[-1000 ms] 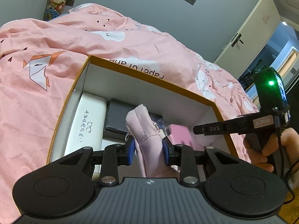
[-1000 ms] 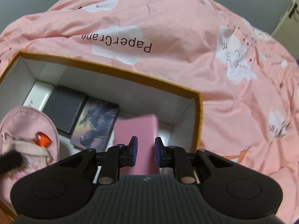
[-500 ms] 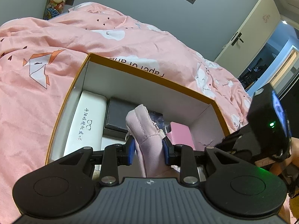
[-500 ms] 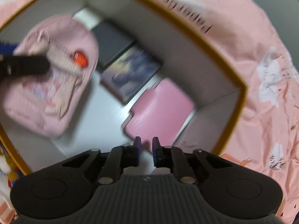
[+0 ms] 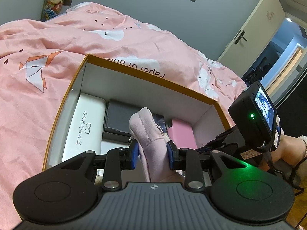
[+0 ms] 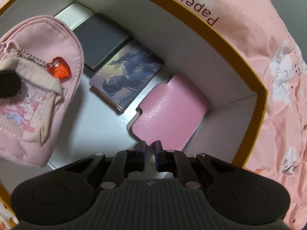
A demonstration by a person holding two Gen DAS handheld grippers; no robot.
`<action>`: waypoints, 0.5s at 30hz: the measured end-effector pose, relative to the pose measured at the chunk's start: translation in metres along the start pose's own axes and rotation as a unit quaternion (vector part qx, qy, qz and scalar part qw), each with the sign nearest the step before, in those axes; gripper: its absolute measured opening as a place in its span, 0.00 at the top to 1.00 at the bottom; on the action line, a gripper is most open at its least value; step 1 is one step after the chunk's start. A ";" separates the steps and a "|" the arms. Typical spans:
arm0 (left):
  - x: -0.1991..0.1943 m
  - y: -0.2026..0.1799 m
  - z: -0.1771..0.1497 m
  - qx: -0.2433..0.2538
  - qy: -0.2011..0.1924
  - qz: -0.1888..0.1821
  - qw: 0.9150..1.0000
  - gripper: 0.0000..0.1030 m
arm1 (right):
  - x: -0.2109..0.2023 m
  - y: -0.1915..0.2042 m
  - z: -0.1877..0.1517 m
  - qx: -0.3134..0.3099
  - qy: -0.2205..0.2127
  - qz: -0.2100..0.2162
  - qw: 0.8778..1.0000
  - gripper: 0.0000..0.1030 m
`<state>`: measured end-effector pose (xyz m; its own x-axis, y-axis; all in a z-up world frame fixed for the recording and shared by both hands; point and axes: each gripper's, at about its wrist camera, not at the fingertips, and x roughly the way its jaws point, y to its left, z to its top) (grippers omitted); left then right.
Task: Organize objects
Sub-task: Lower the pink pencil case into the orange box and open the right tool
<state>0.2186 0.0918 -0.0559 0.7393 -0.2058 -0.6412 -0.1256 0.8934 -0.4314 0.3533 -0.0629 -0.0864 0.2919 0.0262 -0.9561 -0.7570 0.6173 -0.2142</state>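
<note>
An open cardboard box (image 5: 172, 85) with an orange rim (image 6: 239, 44) lies on the bed. My left gripper (image 5: 152, 152) is shut on a small pink pouch (image 5: 151, 134), held upright above the box floor; the pouch shows at the left of the right wrist view (image 6: 38, 88) with a red charm (image 6: 60, 71). My right gripper (image 6: 149, 154) is nearly closed and empty, just above the near edge of a pink wallet (image 6: 170, 113) lying in the box's right corner (image 5: 182, 134).
Also in the box are a white glasses case (image 5: 84, 126), a dark flat box (image 6: 101, 40) and a picture card box (image 6: 126, 72). A pink duvet (image 5: 38, 72) surrounds the box. A door (image 5: 255, 28) stands at the far right.
My right gripper has tipped down over the box and let go of the pink wallet, which now lies in the right corner. My left gripper still holds the pouch in much the same place.
</note>
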 end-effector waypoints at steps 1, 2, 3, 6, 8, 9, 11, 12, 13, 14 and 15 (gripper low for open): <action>0.000 -0.001 0.000 0.003 0.000 -0.001 1.000 0.67 | -0.002 -0.001 -0.002 0.000 -0.006 0.002 1.000 0.91; 0.000 -0.003 0.001 0.007 0.001 -0.002 1.000 0.67 | -0.004 -0.002 -0.004 -0.001 -0.012 0.002 1.000 0.91; 0.000 -0.004 0.002 0.011 0.001 -0.003 1.000 0.67 | -0.008 -0.003 -0.007 0.002 -0.021 0.000 1.000 0.91; 0.002 -0.013 0.006 0.029 0.004 -0.008 1.000 0.67 | -0.033 -0.012 -0.020 0.032 -0.071 0.005 0.997 0.91; 0.006 -0.021 0.010 0.043 0.007 -0.005 0.999 0.67 | -0.051 -0.021 -0.030 0.066 -0.110 0.010 0.992 0.91; 0.008 -0.026 0.012 0.051 0.008 -0.004 0.999 0.67 | -0.061 -0.026 -0.033 0.086 -0.131 0.008 0.988 0.91; 0.013 -0.036 0.016 0.065 0.008 -0.004 0.998 0.67 | -0.076 -0.038 -0.043 0.133 -0.166 -0.003 0.977 0.90; 0.016 -0.040 0.017 0.070 0.008 -0.006 0.998 0.67 | -0.085 -0.042 -0.049 0.157 -0.183 -0.009 0.970 0.90; 0.020 -0.044 0.019 0.074 0.008 -0.009 0.997 0.67 | -0.092 -0.051 -0.059 0.185 -0.204 -0.014 0.961 0.89; 0.024 -0.048 0.021 0.079 0.009 -0.013 0.997 0.67 | -0.096 -0.057 -0.066 0.208 -0.219 -0.016 0.953 0.88; 0.030 -0.053 0.023 0.082 0.011 -0.019 0.996 0.67 | -0.097 -0.063 -0.072 0.237 -0.231 -0.017 0.943 0.83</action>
<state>0.2626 0.0475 -0.0380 0.7267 -0.2485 -0.6404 0.0137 0.9373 -0.3482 0.3302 -0.1608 0.0058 0.6181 0.2729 -0.7373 -0.4286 0.9031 -0.0251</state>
